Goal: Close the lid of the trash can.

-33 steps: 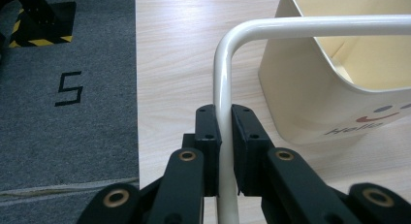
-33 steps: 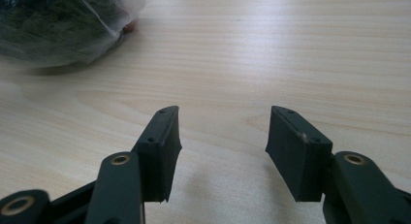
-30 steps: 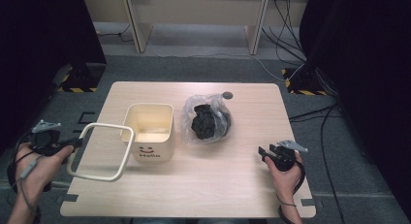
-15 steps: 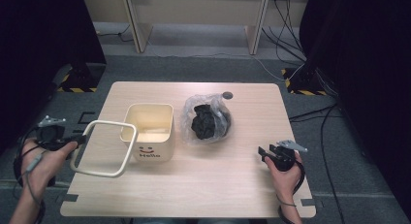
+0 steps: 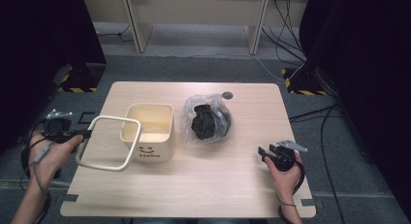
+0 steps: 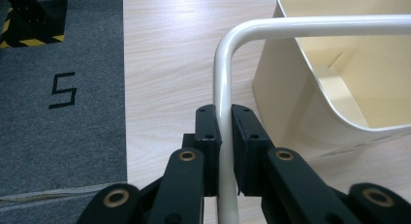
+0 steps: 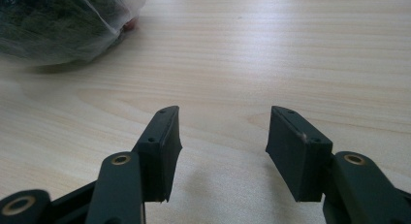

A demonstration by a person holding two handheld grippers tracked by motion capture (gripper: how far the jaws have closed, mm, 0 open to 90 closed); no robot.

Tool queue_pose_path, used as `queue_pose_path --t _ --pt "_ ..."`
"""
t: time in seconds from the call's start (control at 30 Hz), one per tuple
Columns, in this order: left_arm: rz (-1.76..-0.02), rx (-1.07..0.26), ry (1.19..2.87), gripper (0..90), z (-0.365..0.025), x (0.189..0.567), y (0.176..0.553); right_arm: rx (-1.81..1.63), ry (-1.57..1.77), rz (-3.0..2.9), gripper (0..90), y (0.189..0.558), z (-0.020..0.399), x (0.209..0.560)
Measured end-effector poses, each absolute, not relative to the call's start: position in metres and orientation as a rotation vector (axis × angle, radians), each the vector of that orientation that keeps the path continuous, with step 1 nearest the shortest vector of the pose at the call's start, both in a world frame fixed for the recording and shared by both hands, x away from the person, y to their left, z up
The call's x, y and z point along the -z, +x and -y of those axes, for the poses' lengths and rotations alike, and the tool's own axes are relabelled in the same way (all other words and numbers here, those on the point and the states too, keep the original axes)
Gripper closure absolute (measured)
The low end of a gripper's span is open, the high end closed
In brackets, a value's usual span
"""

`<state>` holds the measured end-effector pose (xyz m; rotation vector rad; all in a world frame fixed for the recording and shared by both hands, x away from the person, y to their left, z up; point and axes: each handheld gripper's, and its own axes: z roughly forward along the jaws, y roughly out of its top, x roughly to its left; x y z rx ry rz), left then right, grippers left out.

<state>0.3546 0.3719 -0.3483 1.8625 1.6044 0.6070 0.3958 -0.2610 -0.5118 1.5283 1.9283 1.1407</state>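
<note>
A cream square bin (image 5: pixel 150 132) with a smiley and "Hello" on its front stands left of the table's middle. Its cream rounded frame ring (image 5: pixel 107 141) is lifted off and tilted at the bin's left side. My left gripper (image 5: pixel 86 134) is shut on the ring's left bar, and the left gripper view has the cream tube (image 6: pixel 224 88) pinched between the pads, with the bin (image 6: pixel 339 88) behind. A clear plastic bag of dark stuff (image 5: pixel 207 121) lies right of the bin. My right gripper (image 5: pixel 264 152) stands open over bare table at the right, with nothing between its fingers (image 7: pixel 160 146).
The table's left edge (image 6: pixel 124 88) borders grey carpet marked with a black "5" (image 6: pixel 63 89). A small dark round spot (image 5: pixel 227 95) sits on the table behind the bag. In the right gripper view the bag (image 7: pixel 63 20) lies at the far upper left.
My left gripper has drawn the ring a little leftward, away from the bin. The right hand has kept still.
</note>
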Motion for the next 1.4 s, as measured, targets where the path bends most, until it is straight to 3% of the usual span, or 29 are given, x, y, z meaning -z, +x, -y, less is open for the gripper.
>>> queue_pose_path --t 1.4 --pt "-1.593 -0.568 1.889 81.8 -0.337 0.346 0.395 -1.144 1.53 -1.926 45.9 0.396 0.261 0.512"
